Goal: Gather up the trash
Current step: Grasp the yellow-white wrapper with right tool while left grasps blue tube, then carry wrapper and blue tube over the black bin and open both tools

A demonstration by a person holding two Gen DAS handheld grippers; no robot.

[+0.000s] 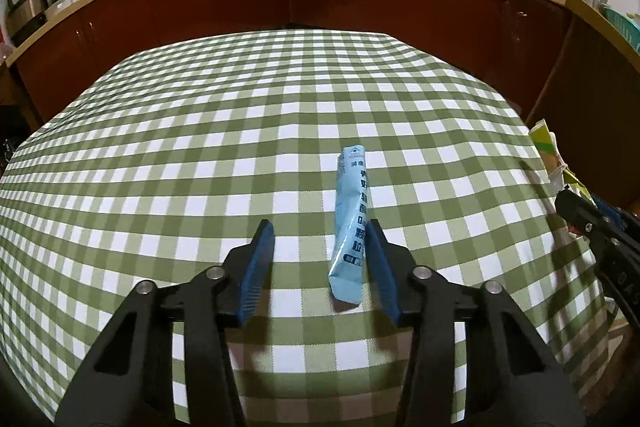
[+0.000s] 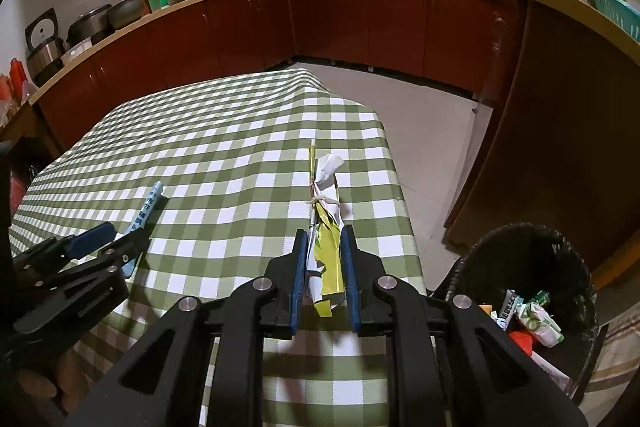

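the left gripper (image 1: 320, 263) hangs low over the green-checked surface (image 1: 200, 147), its blue pads (image 1: 258, 267) spread wide. a light blue sachet (image 1: 351, 223) lies flat between them, long axis running from 12 to 6 o'clock, its near end hard up against the pad at 3 o'clock; i can't tell if that pad touches it. the other pad stands well apart from it, bare cloth between. from the right wrist view the same sachet (image 2: 145, 217) shows at 9 o'clock, its near part hidden behind the left gripper (image 2: 108, 241).

over on the right, the right gripper (image 2: 323, 263) is pinching a bundle of trash (image 2: 326, 227): white crumpled paper with yellow-green wrapper pieces, a thin band tied round its middle. the pads (image 2: 299, 279) are pressed in on both sides of it, and the far end pokes out past the fingertips toward 12 o'clock, above the right-hand edge of the cloth. in the left wrist view that bundle (image 1: 546, 147) peeks in at 3 o'clock above the right gripper's black body.

down at 4 o'clock, beside the surface on the floor, stands a black bin (image 2: 492, 247) with a dark liner, wrappers (image 2: 536, 319) already lying inside. behind everything runs a dark red cabinet front (image 2: 360, 23) with pots and bottles on top.
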